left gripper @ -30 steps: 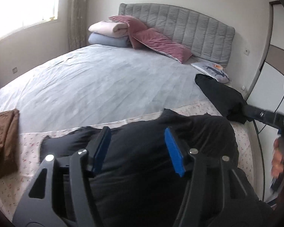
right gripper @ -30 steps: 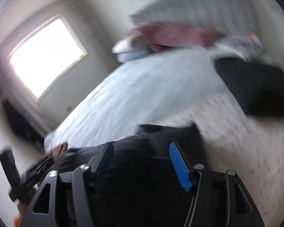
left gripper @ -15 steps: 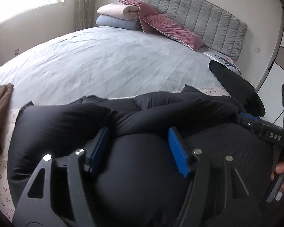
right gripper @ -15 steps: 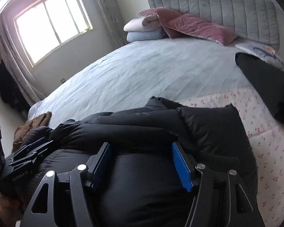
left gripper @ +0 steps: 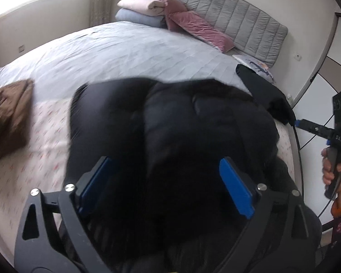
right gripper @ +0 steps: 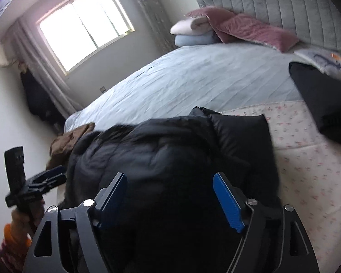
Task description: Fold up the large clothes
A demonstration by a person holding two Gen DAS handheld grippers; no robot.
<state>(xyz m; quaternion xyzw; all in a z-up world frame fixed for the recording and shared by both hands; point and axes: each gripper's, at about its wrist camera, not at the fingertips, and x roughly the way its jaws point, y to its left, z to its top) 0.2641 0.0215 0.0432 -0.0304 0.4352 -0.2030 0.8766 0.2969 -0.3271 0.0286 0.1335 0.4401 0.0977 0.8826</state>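
since half a second back you swung the black puffer jacket point(left gripper: 170, 136) over on itself; it lay bunched at the lower centre of both views on the floral sheet point(right gripper: 307, 159). left gripper point(left gripper: 168, 186) and right gripper point(right gripper: 170, 200) were opening wide, pads off the fabric, so that fold looked released.

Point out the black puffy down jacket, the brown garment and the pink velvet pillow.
Black puffy down jacket point(left gripper: 181, 122): left wrist view, quilted back.
Brown garment point(left gripper: 9, 107): left wrist view, crumpled middle.
Pink velvet pillow point(right gripper: 257, 33): right wrist view, its middle.
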